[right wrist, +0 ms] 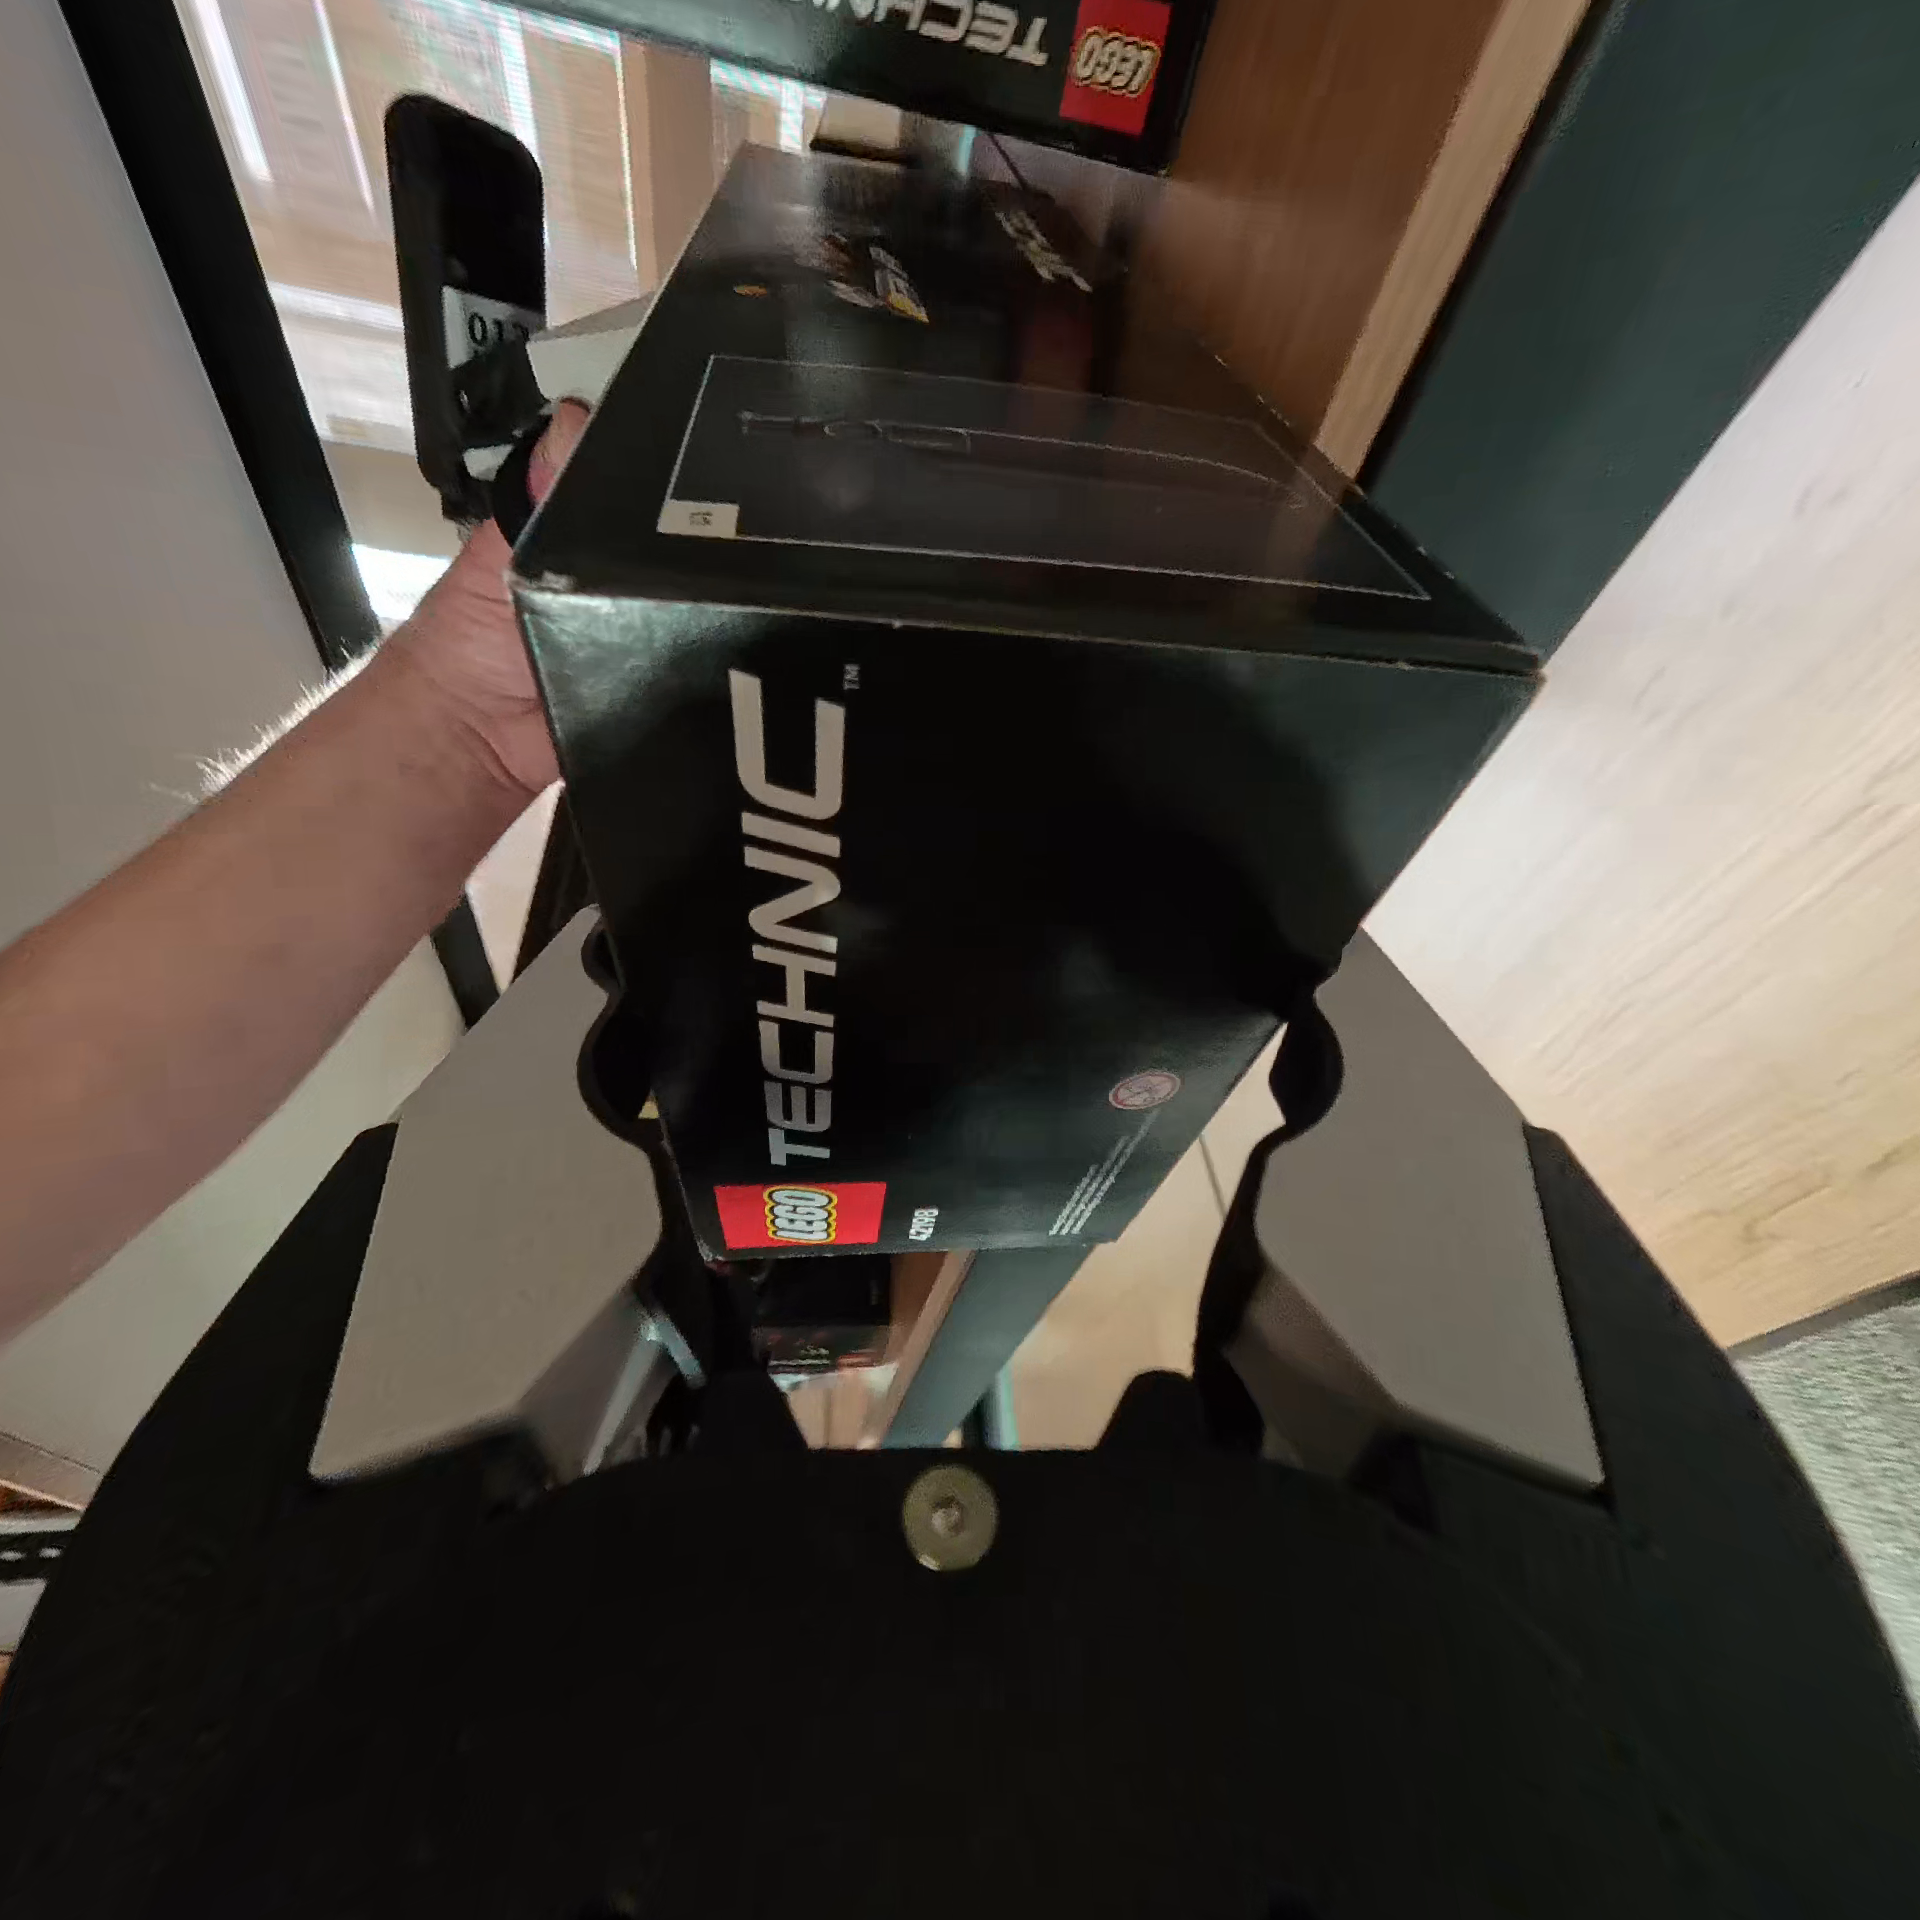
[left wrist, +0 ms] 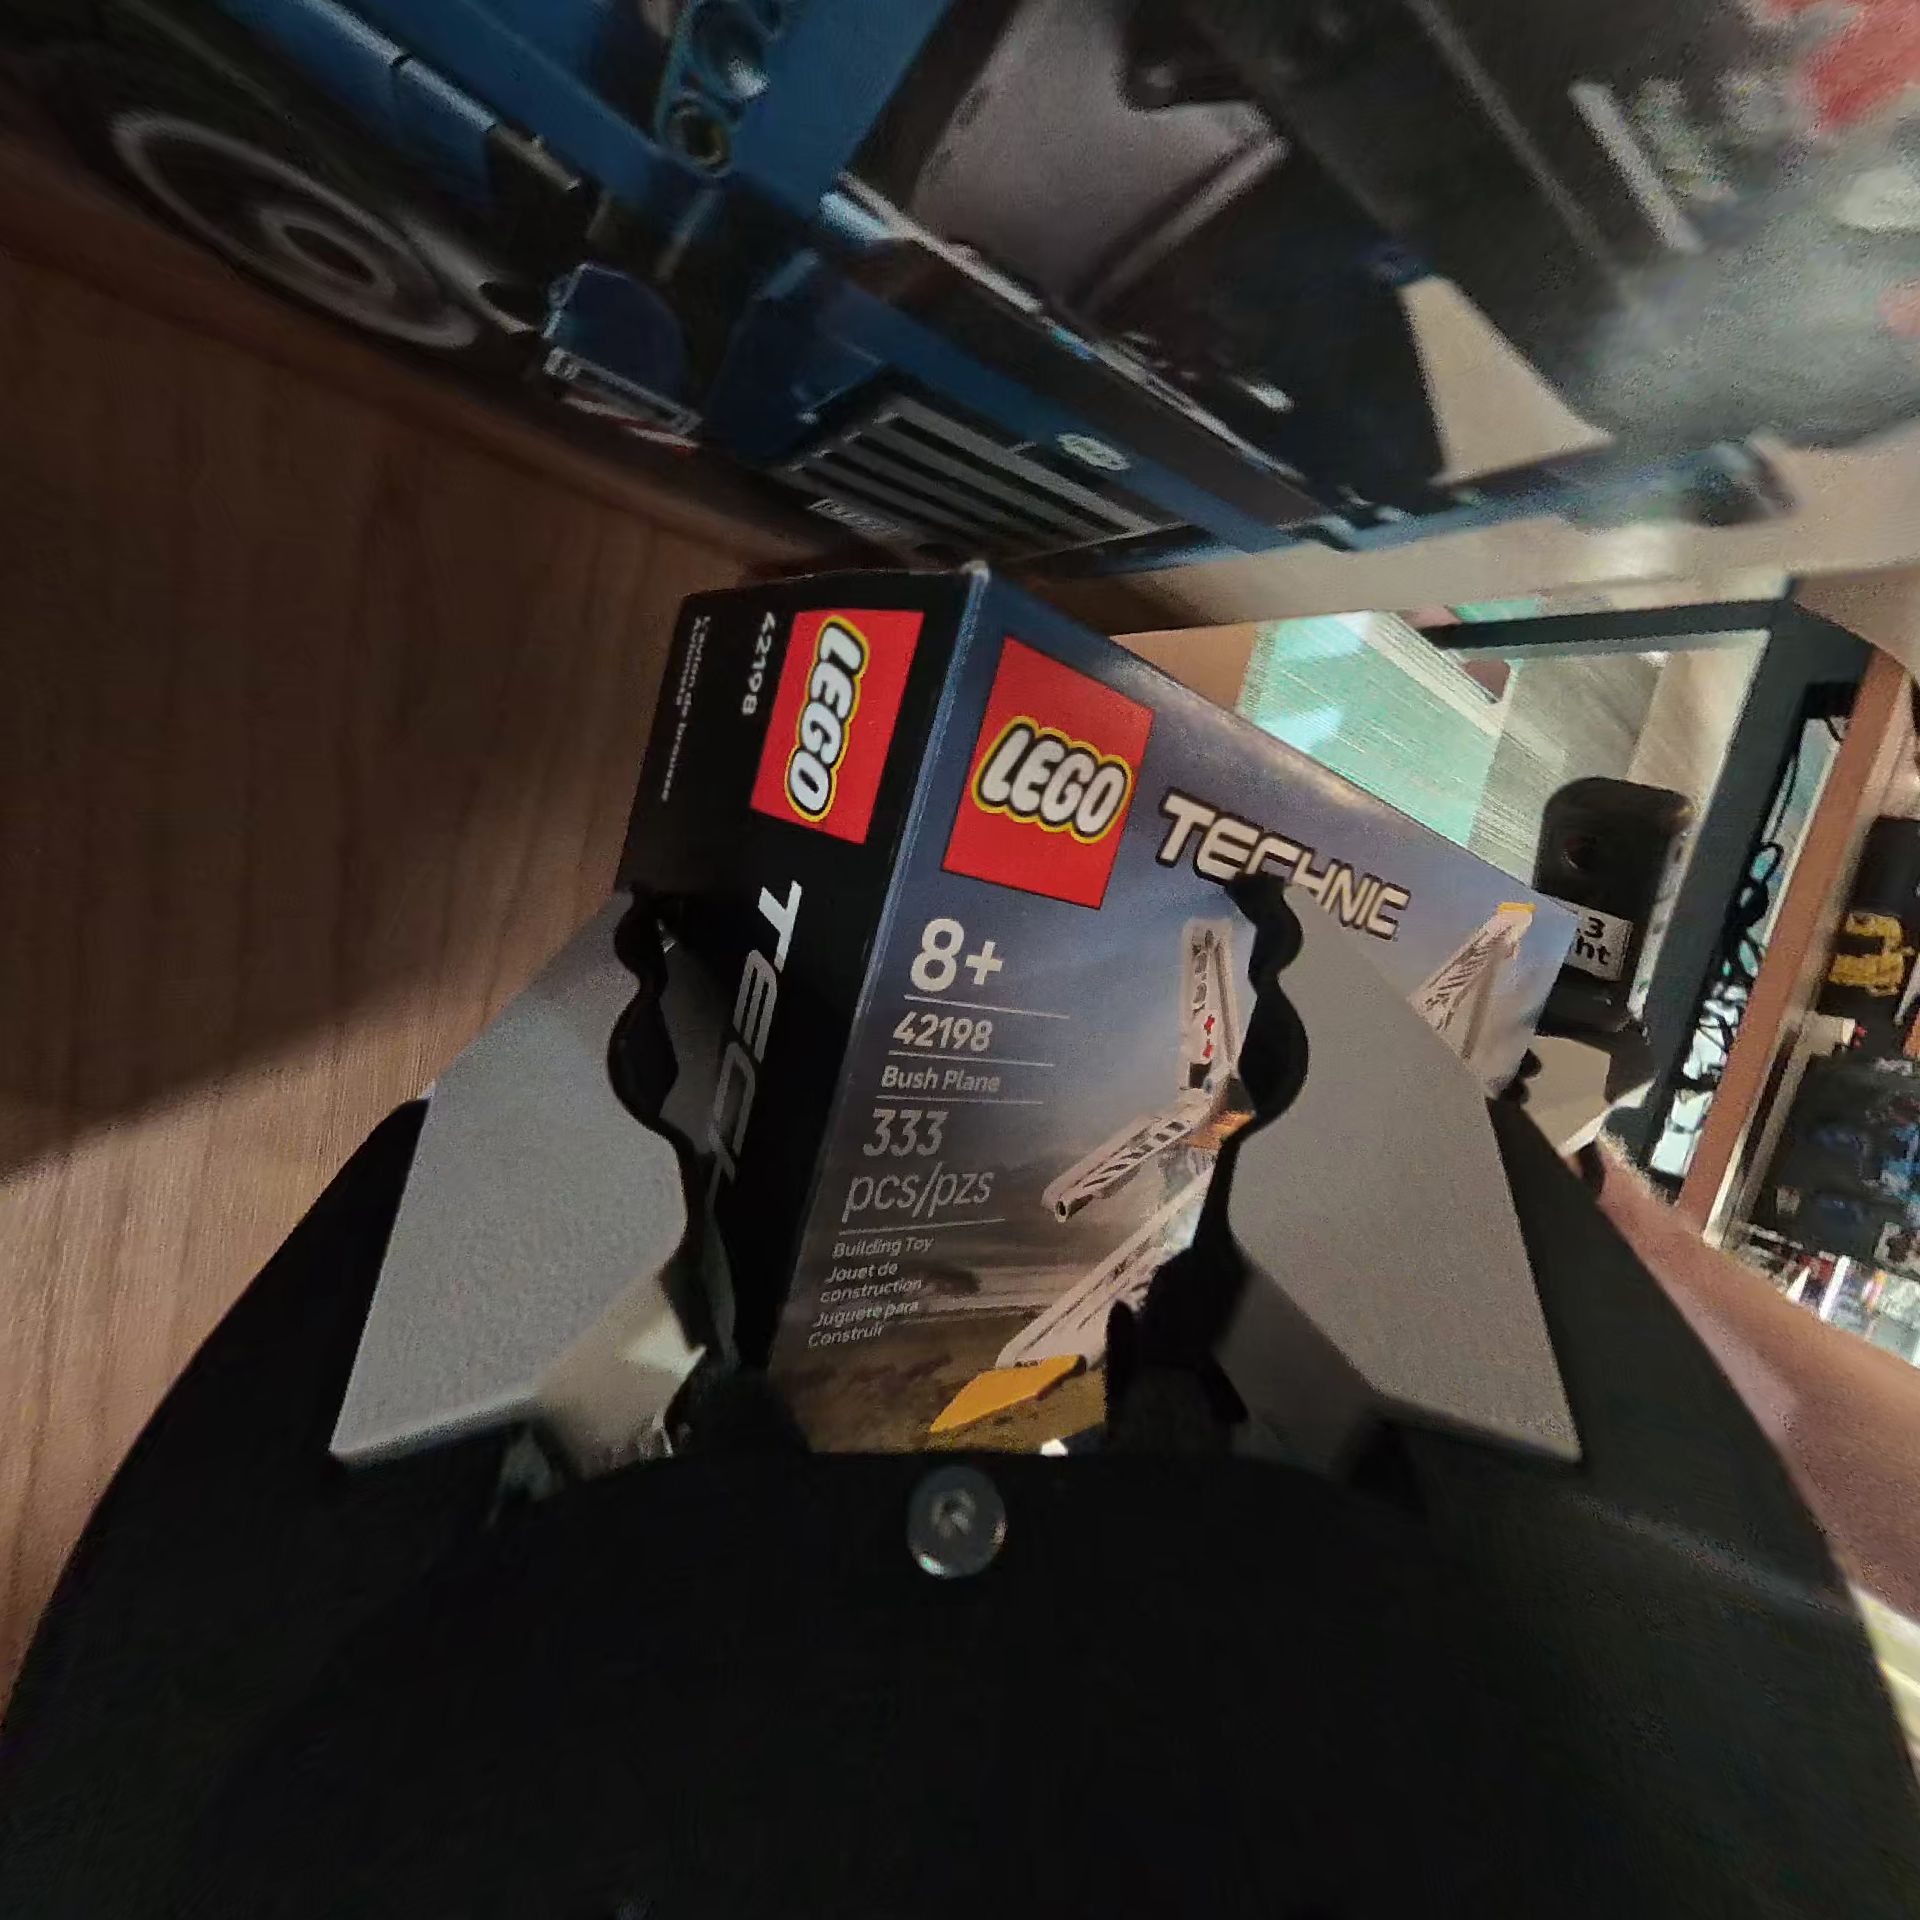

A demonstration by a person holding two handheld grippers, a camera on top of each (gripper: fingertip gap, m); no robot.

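Against the wooden shelf wall (left wrist: 260,831), my left claw (left wrist: 940,1039) gripped one end of the toy box (left wrist: 966,1039) and my right claw (right wrist: 956,1039) the other end, pads pressed on its faces, keeping it level below the big blue-truck box (left wrist: 727,260).

1. A shelf unit of brown wood-grain boards (right wrist: 1382,260) in a dark frame (right wrist: 1662,312) stands on the far side
2. On its upper board lies a black toy box with a red logo (right wrist: 1039,62)
3. Lower down, another dark box (right wrist: 821,1340) sits on a lower level, too blurred to tell more
4. The pale plank floor (right wrist: 1662,831) runs along the right, with a grey rug (right wrist: 1849,1455) lying on it at the near right
5. Seen from the left, a big box printed with a blue vehicle (left wrist: 623,260) lies against a brown wood panel (left wrist: 260,727)
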